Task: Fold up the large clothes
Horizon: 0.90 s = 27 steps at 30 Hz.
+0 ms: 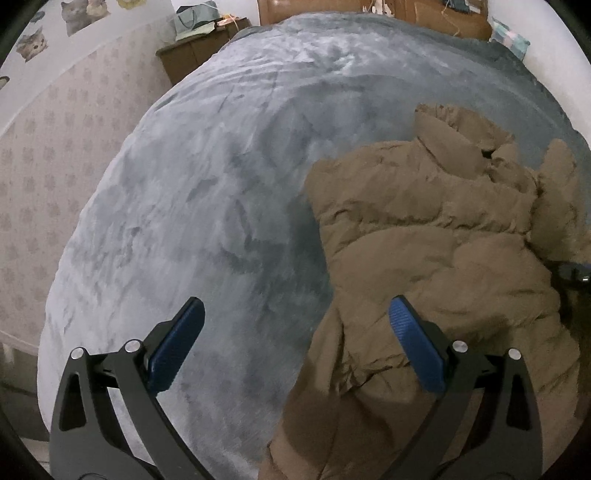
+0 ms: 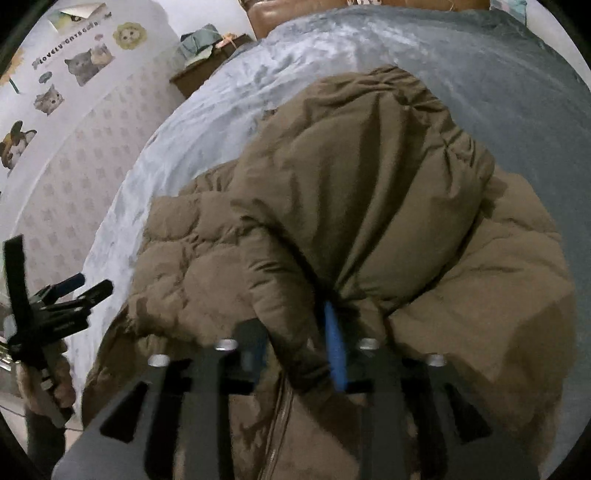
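Note:
A brown puffer jacket (image 1: 436,236) lies bunched on the grey bed blanket (image 1: 221,184), at the right in the left wrist view. My left gripper (image 1: 295,321) hovers open above the jacket's left edge. Its right pad (image 1: 413,343) is over the fabric and its left pad over bare blanket, with nothing between them. In the right wrist view the jacket (image 2: 369,166) fills the middle, a sleeve folded over the body. My right gripper (image 2: 295,343) stands partly open, with a thick fold of the jacket lying between its fingers. The left gripper (image 2: 55,295) shows at the far left, held by a hand.
A wooden nightstand (image 1: 192,55) with a green bag stands at the bed's far left corner. A patterned wall (image 1: 55,166) with cat stickers runs along the left side. A brown headboard (image 1: 314,9) closes the far end. Bare blanket stretches left of the jacket.

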Tool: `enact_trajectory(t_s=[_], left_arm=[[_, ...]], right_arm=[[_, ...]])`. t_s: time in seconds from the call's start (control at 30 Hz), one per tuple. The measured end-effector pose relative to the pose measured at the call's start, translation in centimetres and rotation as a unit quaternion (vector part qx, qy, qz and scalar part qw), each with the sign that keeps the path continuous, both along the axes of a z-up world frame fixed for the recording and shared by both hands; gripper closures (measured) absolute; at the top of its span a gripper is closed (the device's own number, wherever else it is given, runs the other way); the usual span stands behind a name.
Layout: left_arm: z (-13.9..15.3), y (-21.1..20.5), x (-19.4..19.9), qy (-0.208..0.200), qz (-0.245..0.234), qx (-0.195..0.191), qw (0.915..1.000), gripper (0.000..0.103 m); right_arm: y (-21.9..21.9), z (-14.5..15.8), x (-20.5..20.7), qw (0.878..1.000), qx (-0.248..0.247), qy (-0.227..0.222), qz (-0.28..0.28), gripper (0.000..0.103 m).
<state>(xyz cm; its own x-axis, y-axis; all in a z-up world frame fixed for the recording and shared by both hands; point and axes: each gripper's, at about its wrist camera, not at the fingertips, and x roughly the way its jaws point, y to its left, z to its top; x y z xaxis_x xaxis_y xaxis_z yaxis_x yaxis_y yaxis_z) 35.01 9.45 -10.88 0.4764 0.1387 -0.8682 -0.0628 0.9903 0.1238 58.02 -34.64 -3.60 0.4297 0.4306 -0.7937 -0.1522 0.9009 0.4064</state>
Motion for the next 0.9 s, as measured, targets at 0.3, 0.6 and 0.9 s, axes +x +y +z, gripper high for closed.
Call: enact_trajectory(t_s=[0.3, 0.6, 0.9], left_arm=[[1.8, -3.5, -0.4, -0.014, -0.039, 0.005, 0.9991, 0.004], [3.7, -12.9, 1.5, -0.030, -0.103, -0.002, 0.9942, 0.004], [4.6, -20.6, 5.4, -0.027, -0.165, -0.015, 0.9858, 0.004]], right_arm=[[-6.0, 4.1, -3.3, 0.998, -0.028, -0.046, -0.020, 0.030], [-16.6, -0.3, -2.6, 0.992, -0.044, -0.006, -0.117, 0.030], [-17.2, -2.5, -2.4, 0.997, -0.041, -0.014, -0.060, 0.038]])
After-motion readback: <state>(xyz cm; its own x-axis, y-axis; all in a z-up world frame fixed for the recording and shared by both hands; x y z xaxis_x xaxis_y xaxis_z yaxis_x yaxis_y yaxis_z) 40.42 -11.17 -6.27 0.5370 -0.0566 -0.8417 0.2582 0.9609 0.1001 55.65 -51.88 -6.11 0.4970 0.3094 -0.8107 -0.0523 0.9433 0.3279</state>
